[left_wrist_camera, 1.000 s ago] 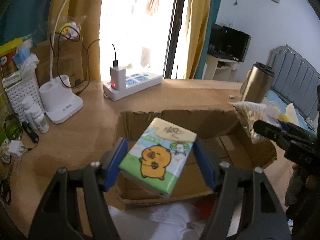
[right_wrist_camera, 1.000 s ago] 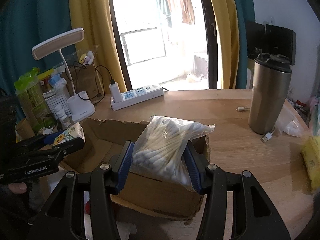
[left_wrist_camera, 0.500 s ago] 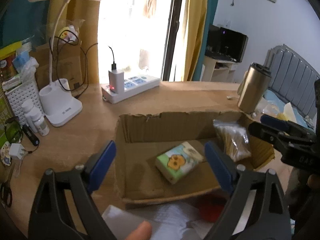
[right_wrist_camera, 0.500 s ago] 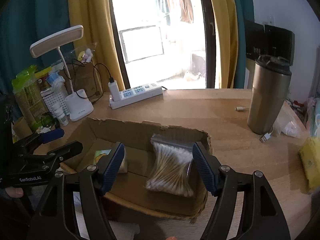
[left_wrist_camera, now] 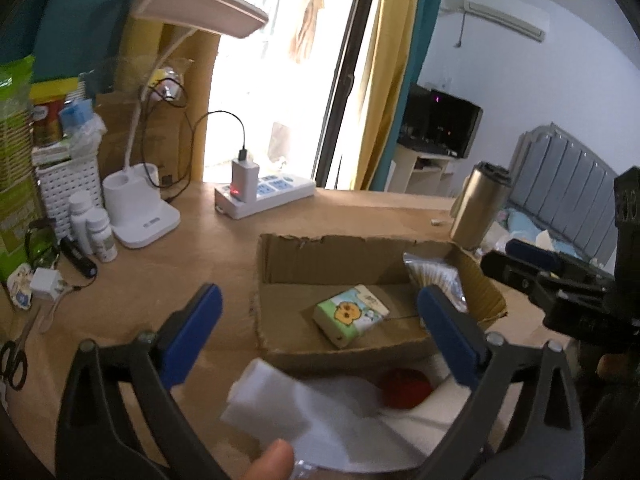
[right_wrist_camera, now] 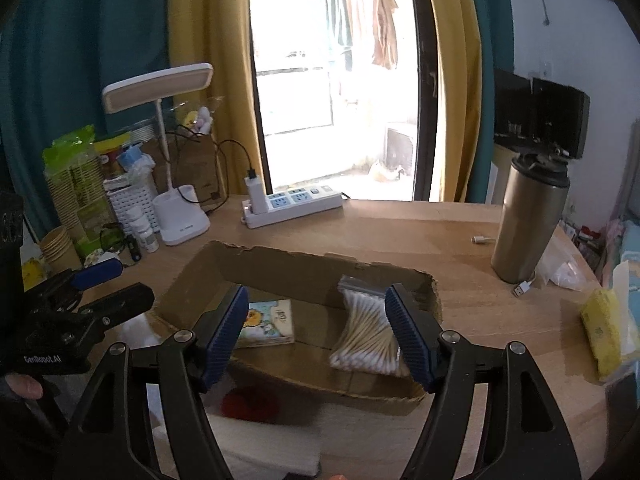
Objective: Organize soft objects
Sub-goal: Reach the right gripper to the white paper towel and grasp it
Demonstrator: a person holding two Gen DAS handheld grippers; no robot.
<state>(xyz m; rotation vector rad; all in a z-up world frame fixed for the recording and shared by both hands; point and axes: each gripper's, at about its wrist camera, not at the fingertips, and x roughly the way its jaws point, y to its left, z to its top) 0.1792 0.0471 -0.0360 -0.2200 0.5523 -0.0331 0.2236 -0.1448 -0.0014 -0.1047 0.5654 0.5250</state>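
The wooden desk (right_wrist_camera: 460, 236) is carrying everything here. On it, near the front edge, an open cardboard box (left_wrist_camera: 340, 252) is sitting with its torn walls standing up. A grey metal tumbler (right_wrist_camera: 528, 220) is standing upright to the right of the box, well apart from it. A white desk lamp (left_wrist_camera: 140, 216) is standing at the left, and a white power strip (right_wrist_camera: 294, 204) is lying behind the box, near the window.

The left hand-held gripper (left_wrist_camera: 320, 320) is hanging wide open over the front left part of the box and is holding nothing. The right hand-held gripper (right_wrist_camera: 316, 332) is also spread wide and empty, hovering above the box.

Inside the box, a bag of cotton swabs (right_wrist_camera: 366, 328) is leaning at the right side, against the right wall. A small tissue pack (left_wrist_camera: 351, 315) with a cartoon animal is lying on the box floor, left of the bag and apart from it.

In front of the box, something small and red (left_wrist_camera: 404, 388) is lying on white material; it is too blurred to tell what it is.
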